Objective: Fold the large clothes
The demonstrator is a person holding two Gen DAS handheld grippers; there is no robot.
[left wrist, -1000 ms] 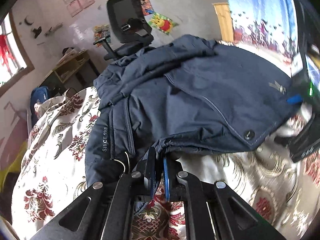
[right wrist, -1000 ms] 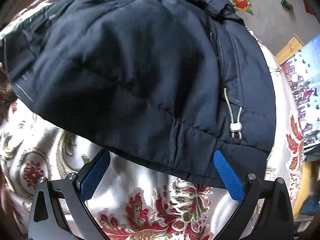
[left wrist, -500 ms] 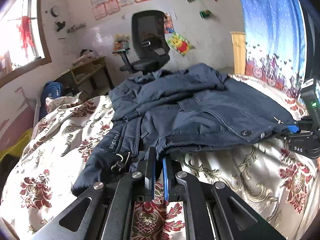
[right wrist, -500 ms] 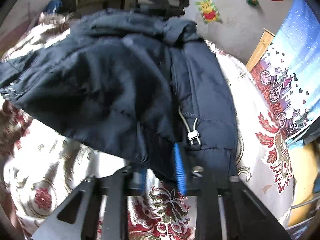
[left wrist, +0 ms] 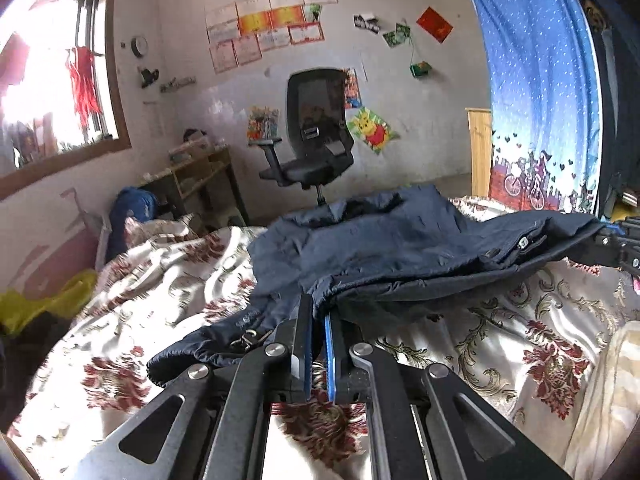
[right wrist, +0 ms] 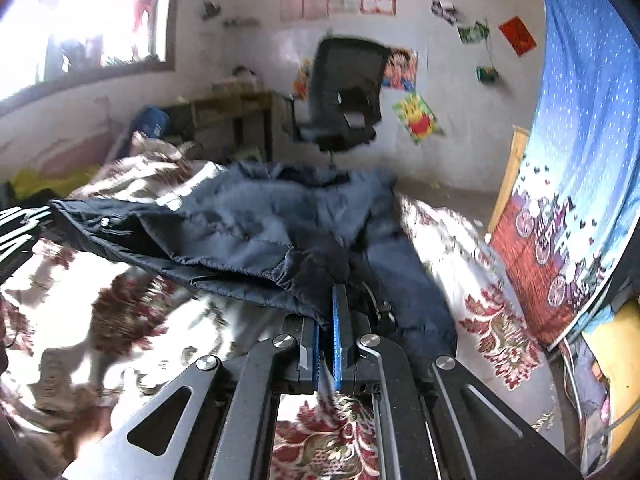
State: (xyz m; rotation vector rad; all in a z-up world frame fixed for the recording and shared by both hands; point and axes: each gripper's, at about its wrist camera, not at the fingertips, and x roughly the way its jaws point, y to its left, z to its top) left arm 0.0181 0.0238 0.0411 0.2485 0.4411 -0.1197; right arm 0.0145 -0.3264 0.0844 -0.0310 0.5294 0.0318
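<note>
The dark blue jacket lies on the bed w/ the flowery bedspread, but its near edge is lifted off the bed. The left gripper is closed tight on the hem at one end. The right gripper is closed tight on the hem at the other end, next to a cord w/ a little clip. The hem hangs btwn the two grippers. Behind the bed there's a black chair by the wall, & a blue curtain on the right.
</note>
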